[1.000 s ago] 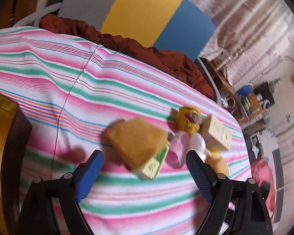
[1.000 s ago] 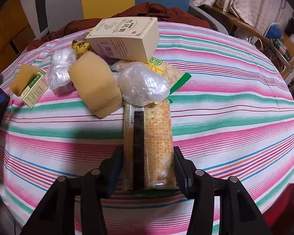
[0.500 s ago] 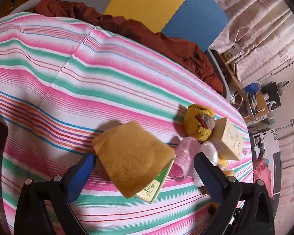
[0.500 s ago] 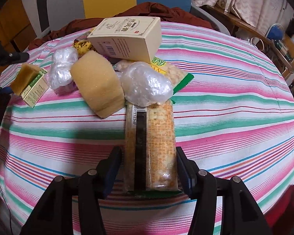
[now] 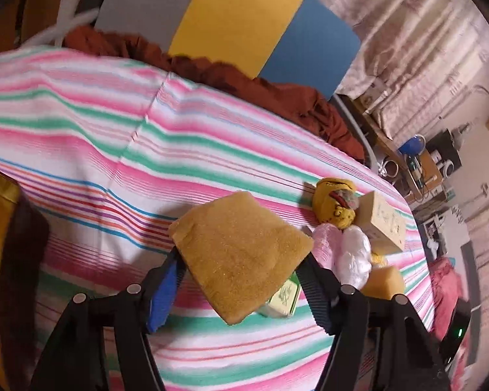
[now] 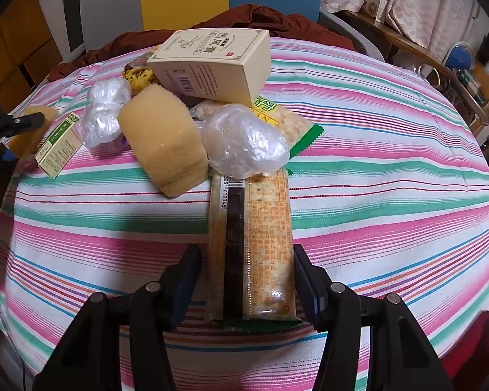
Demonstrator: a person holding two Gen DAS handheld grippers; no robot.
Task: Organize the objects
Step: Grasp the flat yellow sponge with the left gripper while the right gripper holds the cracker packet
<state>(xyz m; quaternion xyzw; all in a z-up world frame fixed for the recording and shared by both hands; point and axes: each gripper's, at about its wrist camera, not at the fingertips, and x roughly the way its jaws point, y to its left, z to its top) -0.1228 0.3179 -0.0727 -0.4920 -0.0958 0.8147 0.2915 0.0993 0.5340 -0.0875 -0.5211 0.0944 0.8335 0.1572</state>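
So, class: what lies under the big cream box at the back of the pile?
The cream box rests on a green-edged snack packet, with a yellow crumbly item beside its near-left corner. Whatever lies beneath its middle is hidden by the box, the sponge and the plastic bundle.

Small green box (sponge-covered, mostly)
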